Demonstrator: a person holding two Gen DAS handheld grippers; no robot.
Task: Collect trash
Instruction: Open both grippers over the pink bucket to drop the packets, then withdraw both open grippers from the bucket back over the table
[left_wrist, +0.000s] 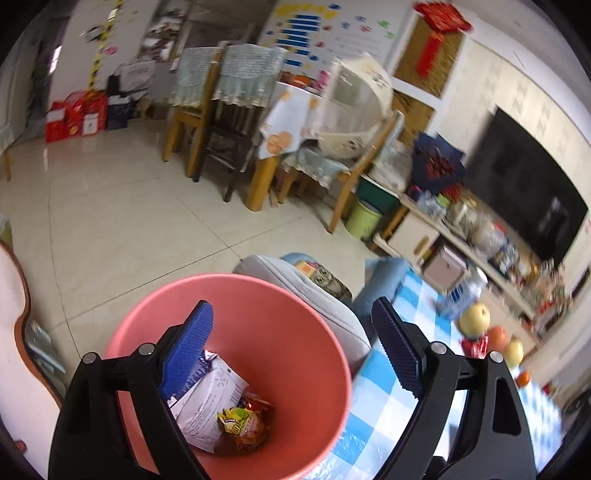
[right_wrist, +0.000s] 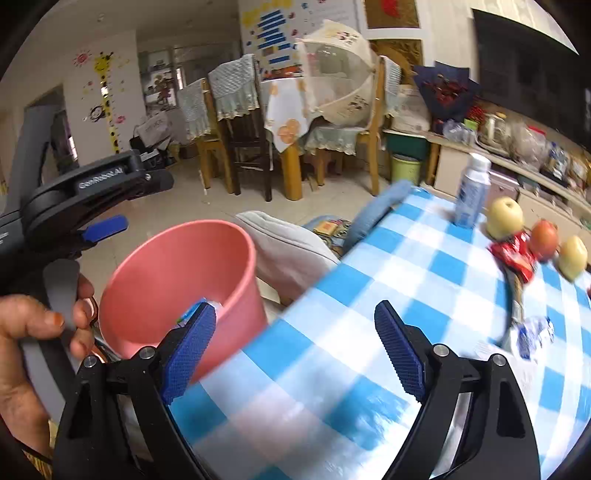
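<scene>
A pink bin (left_wrist: 291, 354) stands beside the table, just below my left gripper (left_wrist: 291, 306), which hangs open over it with nothing between its fingers. Inside the bin lie a white packet (left_wrist: 210, 402) and a yellow-red wrapper (left_wrist: 245, 424). In the right wrist view my right gripper (right_wrist: 295, 306) is open and empty, over the near edge of the blue-checked table (right_wrist: 406, 277), with the bin (right_wrist: 177, 280) to its left. A red wrapper (right_wrist: 515, 254) and a white-blue wrapper (right_wrist: 532, 332) lie on the cloth to the right.
A white bottle (right_wrist: 472, 192) and three apples (right_wrist: 504, 218) stand at the table's far side. A grey cushion (right_wrist: 288, 254) sits behind the bin. A hand (right_wrist: 33, 332) grips a grey handle at left. Dining chairs (left_wrist: 221, 122), a green pail (left_wrist: 364, 219) and a cluttered cabinet lie beyond.
</scene>
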